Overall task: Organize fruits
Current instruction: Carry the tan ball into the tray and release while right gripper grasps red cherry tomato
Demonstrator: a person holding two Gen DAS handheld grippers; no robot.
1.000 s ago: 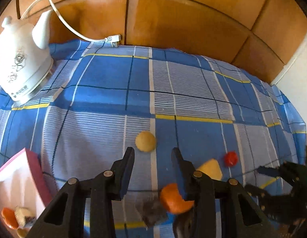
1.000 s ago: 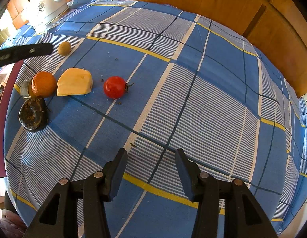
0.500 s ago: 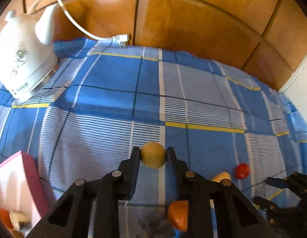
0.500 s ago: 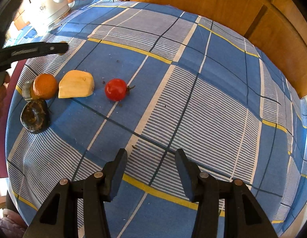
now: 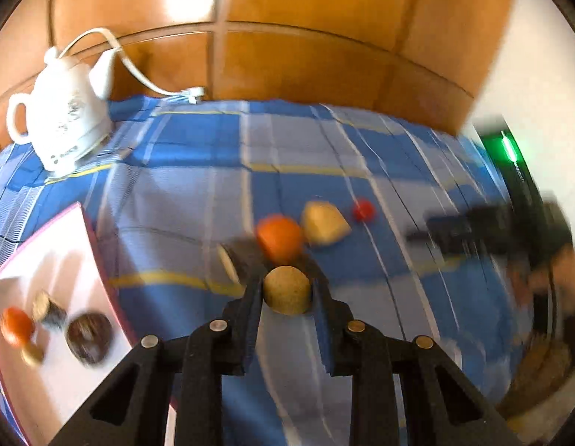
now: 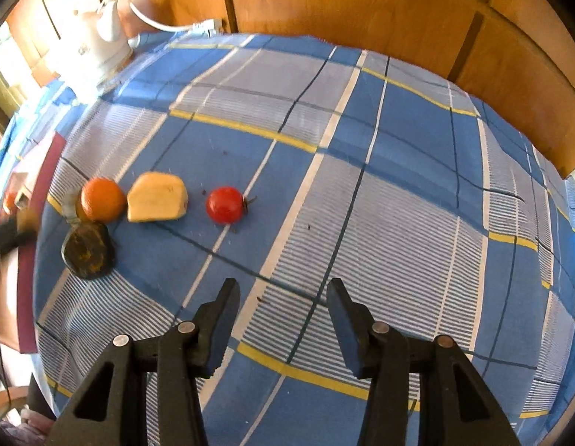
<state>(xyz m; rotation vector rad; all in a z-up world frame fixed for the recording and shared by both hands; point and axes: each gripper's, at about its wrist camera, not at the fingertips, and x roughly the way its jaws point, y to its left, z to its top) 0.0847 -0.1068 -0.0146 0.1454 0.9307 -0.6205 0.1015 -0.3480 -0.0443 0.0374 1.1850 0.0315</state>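
Note:
My left gripper point(image 5: 286, 285) is shut on a small round tan fruit point(image 5: 286, 290) and holds it above the blue checked cloth. Beyond it lie an orange point(image 5: 279, 238), a yellow wedge-shaped fruit point(image 5: 324, 222) and a red tomato point(image 5: 363, 211). A white tray with a pink rim point(image 5: 85, 223) at the left holds several fruits. My right gripper point(image 6: 283, 299) is open and empty above the cloth. Ahead of it to the left lie the tomato point(image 6: 225, 204), the yellow wedge point(image 6: 157, 197), the orange point(image 6: 103, 199) and a dark round fruit point(image 6: 88, 249).
A white electric kettle point(image 5: 64, 119) with its cord stands at the back left by the wooden wall point(image 5: 306, 63). The right gripper's body point(image 5: 484, 230) shows blurred at the right of the left wrist view. The tray's rim point(image 6: 27, 260) lies at the left of the right wrist view.
My left gripper has shut on the tan fruit, lifted it off the cloth and swung back toward the tray. My right gripper has stayed open and shifted a little.

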